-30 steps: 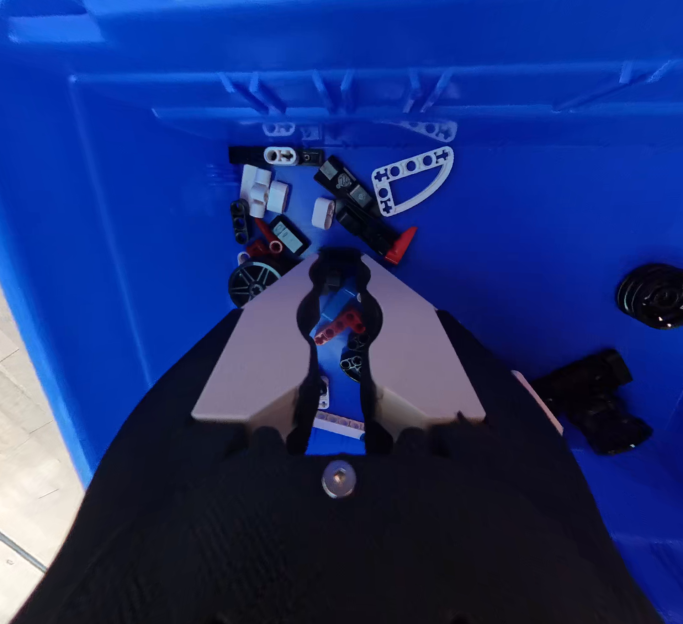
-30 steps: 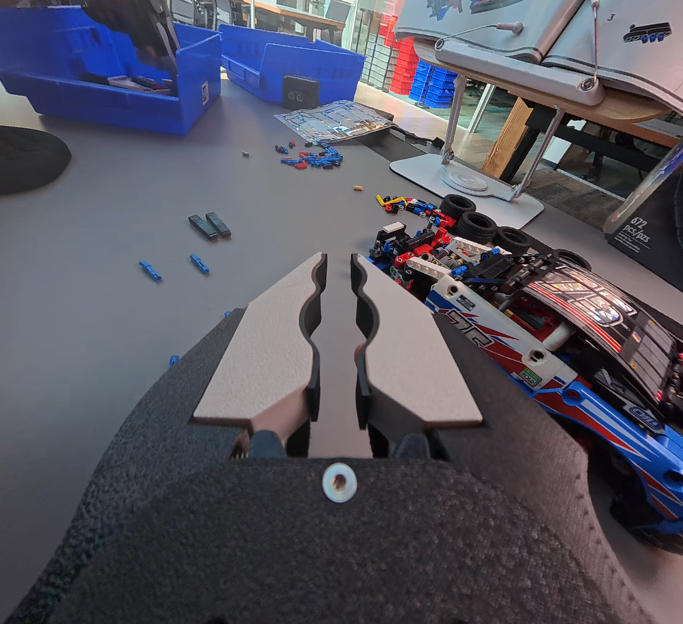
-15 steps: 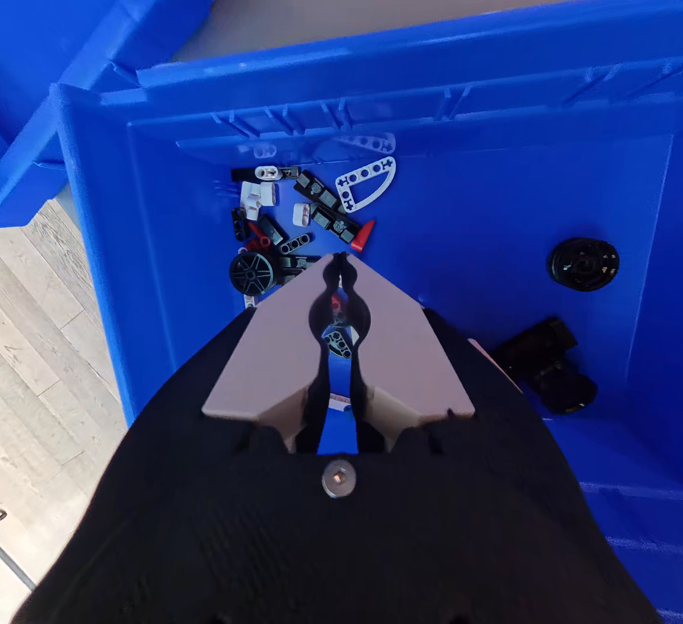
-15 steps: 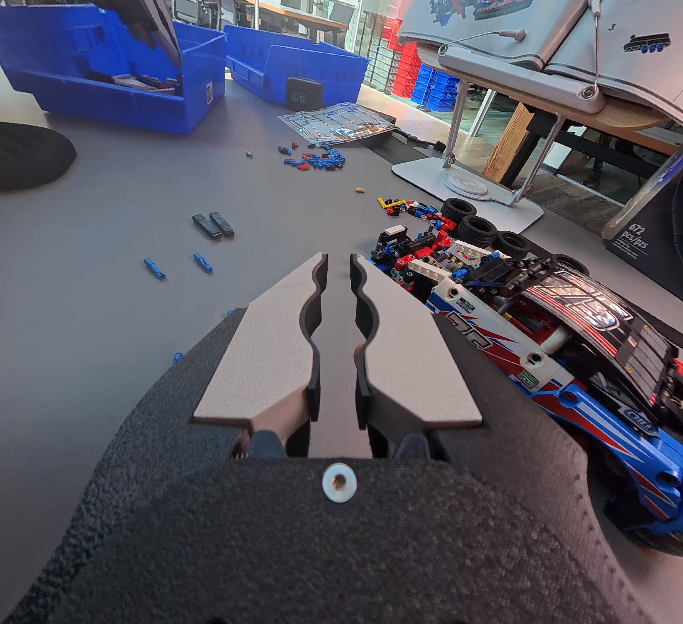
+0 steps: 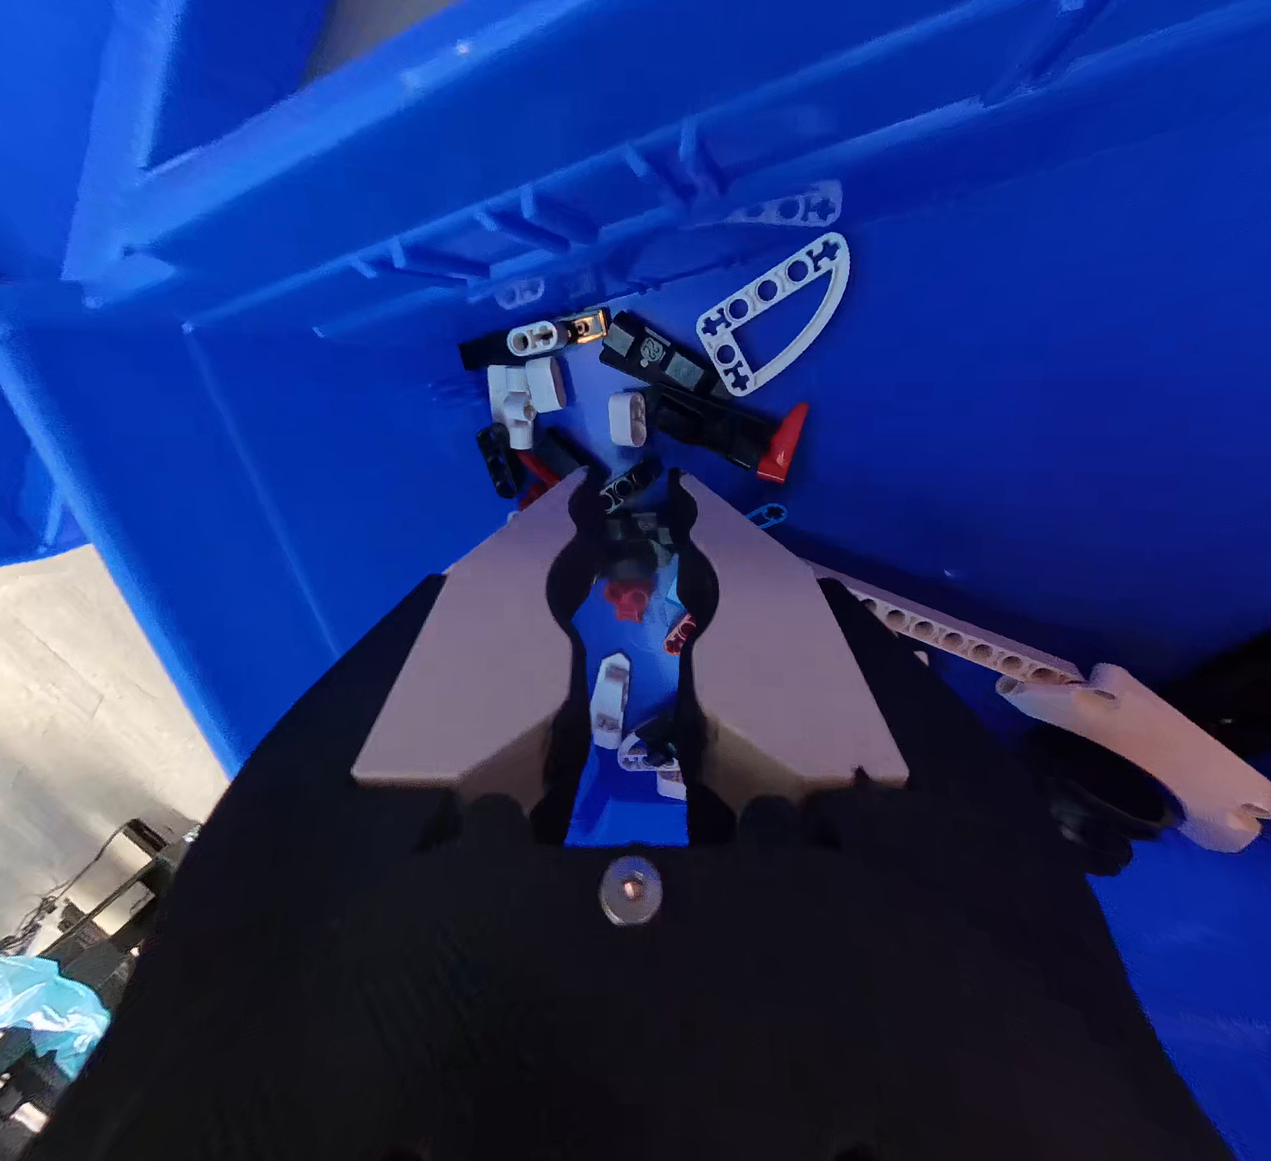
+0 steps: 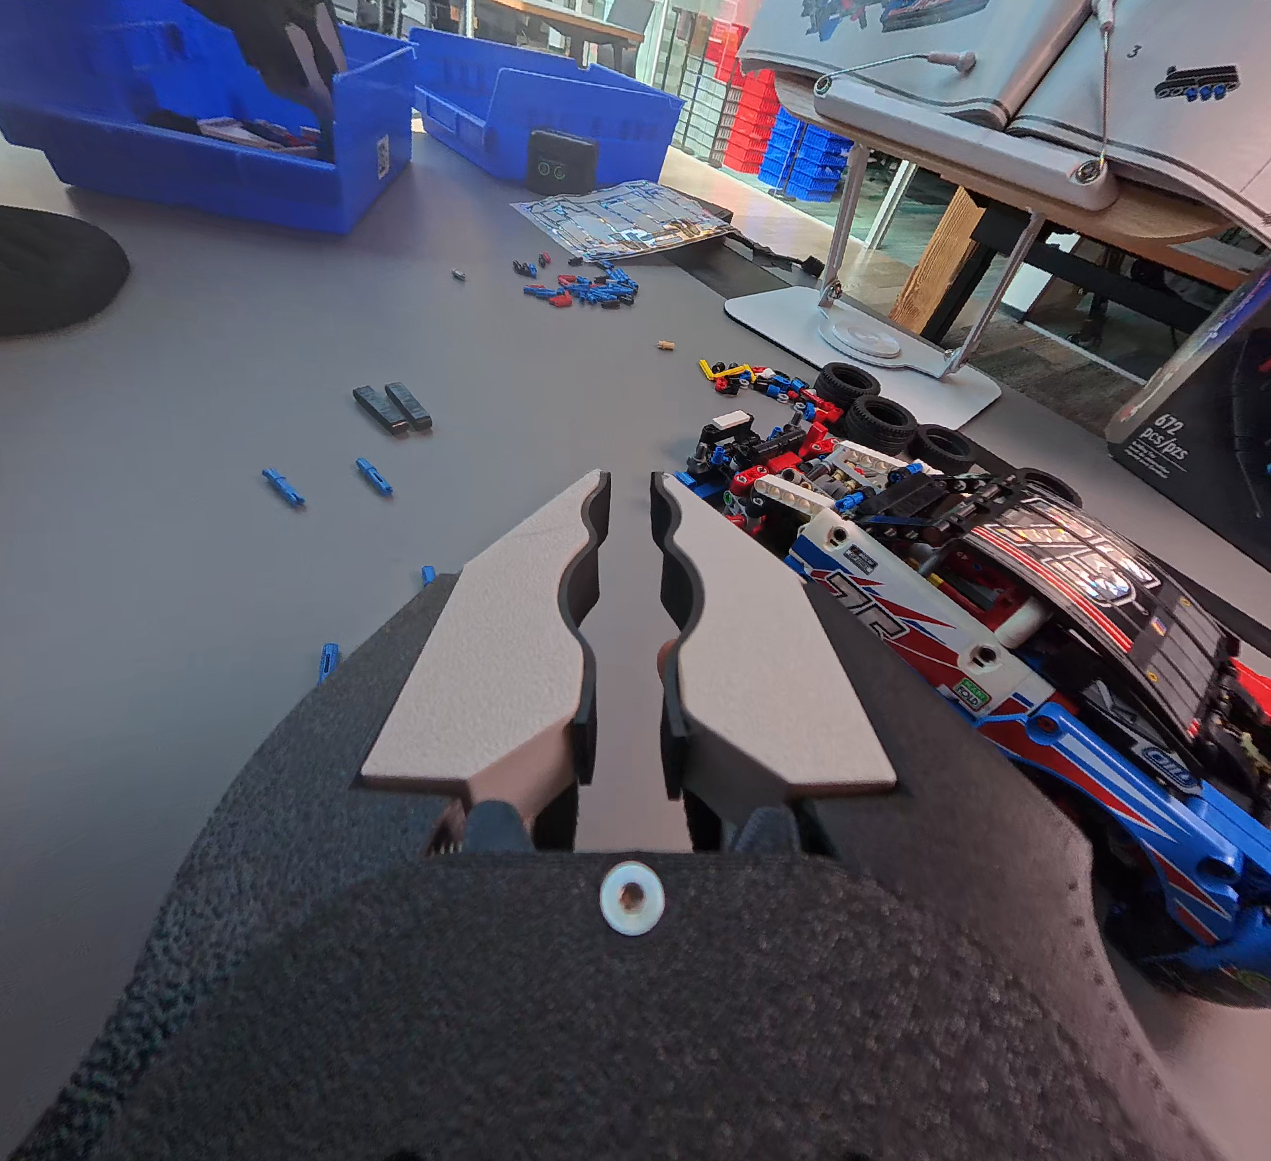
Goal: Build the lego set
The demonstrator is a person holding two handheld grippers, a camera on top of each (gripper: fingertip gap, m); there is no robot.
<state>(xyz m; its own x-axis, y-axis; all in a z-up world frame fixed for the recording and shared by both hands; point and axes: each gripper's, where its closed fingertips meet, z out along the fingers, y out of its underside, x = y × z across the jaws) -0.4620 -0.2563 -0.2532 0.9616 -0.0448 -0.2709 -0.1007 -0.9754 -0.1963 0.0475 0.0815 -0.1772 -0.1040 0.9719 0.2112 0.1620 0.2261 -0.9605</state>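
My left gripper [image 5: 631, 487] is open and reaches down into a blue bin [image 5: 963, 371], its tips over a heap of loose lego parts. A small black beam [image 5: 629, 483] and a dark part [image 5: 636, 531] lie between the fingers; I cannot tell whether they touch. Beyond the tips are a white curved frame [image 5: 770, 309], a red wedge [image 5: 784, 447] and white connectors [image 5: 523, 395]. My right gripper [image 6: 631, 483] hovers low over the grey table [image 6: 206, 578], open by a narrow gap and empty, just left of the part-built lego car [image 6: 997, 598].
A long pale beam [image 5: 963, 636] lies in the bin at the right. On the table are two blue pins [image 6: 282, 485], two black bars [image 6: 392, 407], a pile of pins [image 6: 584, 289], tyres [image 6: 880, 419], a second blue bin [image 6: 543, 103] and an instruction book on a stand [image 6: 997, 28]. About 60 centimetres separates my left fingertips from my right.
My left gripper, shut half a second ago, has opened and dropped closer to the parts with a tilt. My right gripper has hardly moved.
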